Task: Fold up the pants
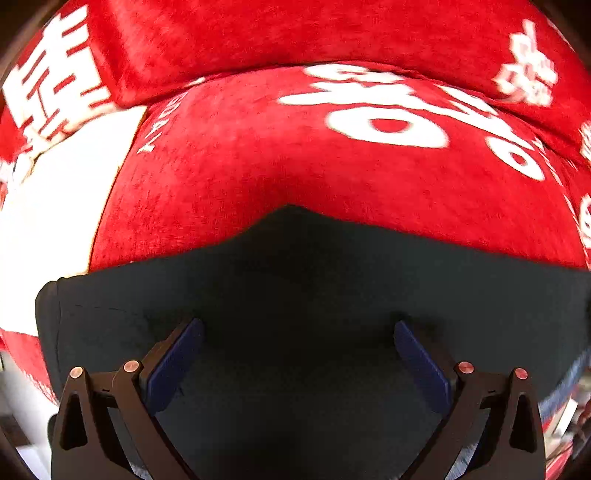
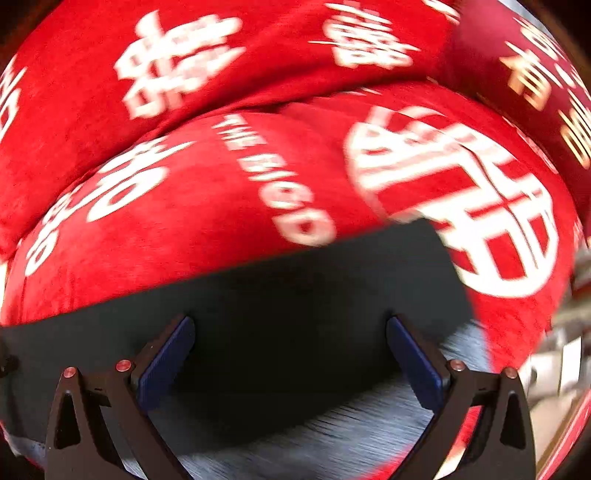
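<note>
Left tongs [image 1: 298,332]: jaws spread wide, nothing held between the blue pads [image 1: 173,363]. The dark pants [image 1: 295,280] fill the space directly beneath and ahead of these tongs, lying flat on a red cushion [image 1: 258,162] printed with white characters. The far edge of the pants runs across the view just beyond the pad tips, rising to a shallow peak ahead of the gap between them. To the left of the left tongs the pants end in a straight side edge with a rounded corner. Whether the pad tips touch the cloth cannot be told.

Beyond the pants, a second red cushion [image 1: 295,33] with the same white print rises behind the first. A plain white area [image 1: 66,206] lies ahead and to the left of the left tongs, beside the cushion edge.

Right tongs [image 2: 290,328]: jaws likewise spread wide, with nothing clamped. The pants [image 2: 295,288] lie under and ahead of these tongs, their far edge slanting upward to the right and ending at a corner ahead and to the right of the right-hand pad. Behind that pad a grey, streaked fabric [image 2: 332,435] shows below the dark cloth; the frame is motion-blurred there. The red cushion [image 2: 184,206] carries white lettering ahead of the tongs.
</note>
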### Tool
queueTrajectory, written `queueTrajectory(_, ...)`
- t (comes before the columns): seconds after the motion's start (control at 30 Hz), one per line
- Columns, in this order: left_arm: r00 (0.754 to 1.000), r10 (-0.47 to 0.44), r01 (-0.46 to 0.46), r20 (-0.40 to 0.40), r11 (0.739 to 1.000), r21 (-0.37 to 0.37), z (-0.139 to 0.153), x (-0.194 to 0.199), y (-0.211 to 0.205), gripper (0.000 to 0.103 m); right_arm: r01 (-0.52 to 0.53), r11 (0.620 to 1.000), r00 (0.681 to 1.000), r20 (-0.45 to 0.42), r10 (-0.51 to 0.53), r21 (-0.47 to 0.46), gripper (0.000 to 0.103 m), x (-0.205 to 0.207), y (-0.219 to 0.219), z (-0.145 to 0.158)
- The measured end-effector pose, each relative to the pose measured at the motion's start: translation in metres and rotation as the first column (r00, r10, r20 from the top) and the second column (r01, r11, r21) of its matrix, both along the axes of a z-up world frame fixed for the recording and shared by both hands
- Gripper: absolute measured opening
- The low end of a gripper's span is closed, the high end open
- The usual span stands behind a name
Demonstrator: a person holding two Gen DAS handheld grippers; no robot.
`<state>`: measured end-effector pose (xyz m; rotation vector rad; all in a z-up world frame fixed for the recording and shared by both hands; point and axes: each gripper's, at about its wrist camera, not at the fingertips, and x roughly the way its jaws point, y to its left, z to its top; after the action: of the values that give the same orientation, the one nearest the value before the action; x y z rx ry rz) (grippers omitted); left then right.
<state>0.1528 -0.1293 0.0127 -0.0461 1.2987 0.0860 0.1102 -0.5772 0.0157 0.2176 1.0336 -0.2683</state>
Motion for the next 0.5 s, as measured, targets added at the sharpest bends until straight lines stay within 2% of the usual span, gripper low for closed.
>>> queueTrajectory(0.13, 0.992, -0.124, 0.125, 0.015, 0.991, -0.051, 0.009, -0.023, -0.052, 0.103, 0.033, 0.998, 0.998, 0.057, -0.037, 0.06, 0.103, -0.054, -0.03, 0.001)
queueTrajectory(0.2, 0.976, -0.218, 0.219, 0.012, 0.975, -0.046, 0.011, -0.034, -0.092, 0.103, 0.017, 0.995, 0.998, 0.06, -0.023, 0.099, 0.103, -0.075, -0.033, -0.007)
queueTrajectory(0.3, 0.927, -0.374, 0.374, 0.015, 0.927, -0.029, 0.017, -0.052, -0.156, 0.103, 0.08, 0.994, 0.994, 0.064, -0.084, 0.069, 0.103, -0.1, -0.044, -0.012)
queueTrajectory(0.33, 0.904, -0.427, 0.427, 0.021, 0.904, -0.018, 0.019, -0.059, -0.18, 0.103, 0.104, 0.991, 0.991, 0.071, -0.11, 0.081, 0.103, -0.107, -0.049, -0.014)
queueTrajectory(0.43, 0.856, -0.515, 0.515, 0.039, 0.857, 0.019, 0.022, -0.064, -0.228, 0.103, 0.131, 0.977, 0.986, 0.08, -0.145, 0.166, 0.103, -0.121, -0.059, -0.019)
queueTrajectory(0.47, 0.853, -0.521, 0.52, 0.038, 0.853, 0.042, 0.02, -0.062, -0.237, 0.103, 0.107, 0.978, 0.988, 0.089, -0.125, 0.181, 0.103, -0.121, -0.057, -0.018)
queueTrajectory(0.5, 0.859, -0.512, 0.509, 0.02, 0.858, 0.068, 0.013, -0.059, -0.246, 0.103, 0.066, 0.982, 0.991, 0.106, -0.086, 0.179, 0.103, -0.118, -0.051, -0.016)
